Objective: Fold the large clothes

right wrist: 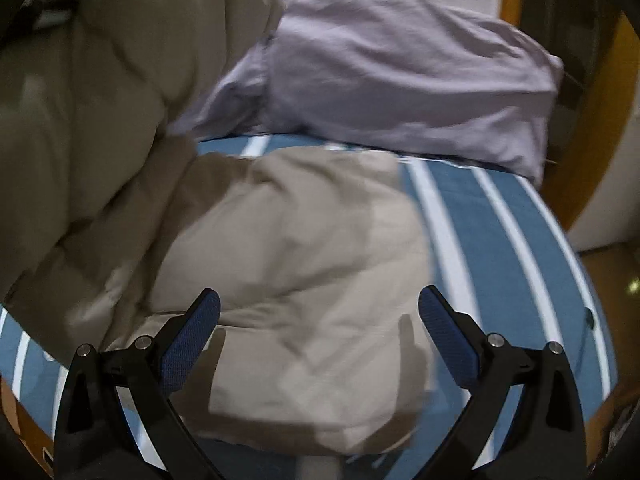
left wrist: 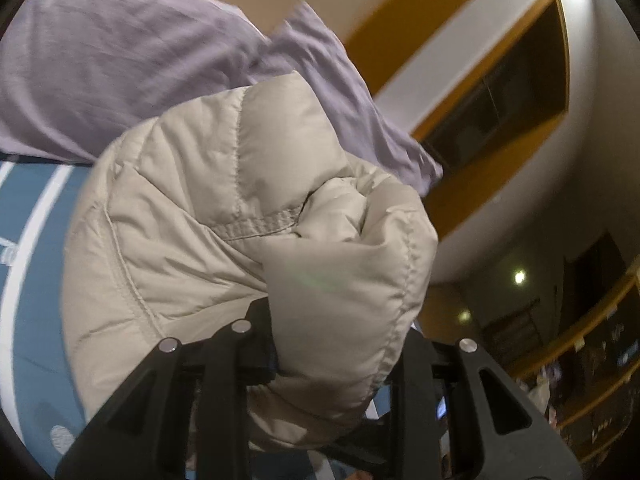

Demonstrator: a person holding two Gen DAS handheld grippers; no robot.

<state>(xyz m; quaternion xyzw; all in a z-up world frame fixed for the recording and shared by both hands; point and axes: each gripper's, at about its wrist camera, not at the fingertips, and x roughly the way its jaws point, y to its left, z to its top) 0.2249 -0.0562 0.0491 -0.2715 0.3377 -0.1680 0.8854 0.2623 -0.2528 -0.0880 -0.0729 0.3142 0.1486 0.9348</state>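
Observation:
A beige quilted puffer jacket (left wrist: pixel 240 216) fills the left wrist view. My left gripper (left wrist: pixel 332 364) is shut on a bunched fold of it and holds it lifted above the bed; the fingertips are hidden by the fabric. In the right wrist view the jacket (right wrist: pixel 304 280) lies partly on the bed, with its left part rising up toward the upper left. My right gripper (right wrist: pixel 320 320) is open and empty, its blue pads (right wrist: pixel 192 344) spread just above the jacket's lower part.
The bed has a blue sheet with white stripes (right wrist: pixel 500 240). A lilac pillow (right wrist: pixel 400 68) lies at the head of the bed, also in the left wrist view (left wrist: pixel 120 68). A wall with orange trim (left wrist: pixel 480 80) and shelves (left wrist: pixel 592 380) stand to the right.

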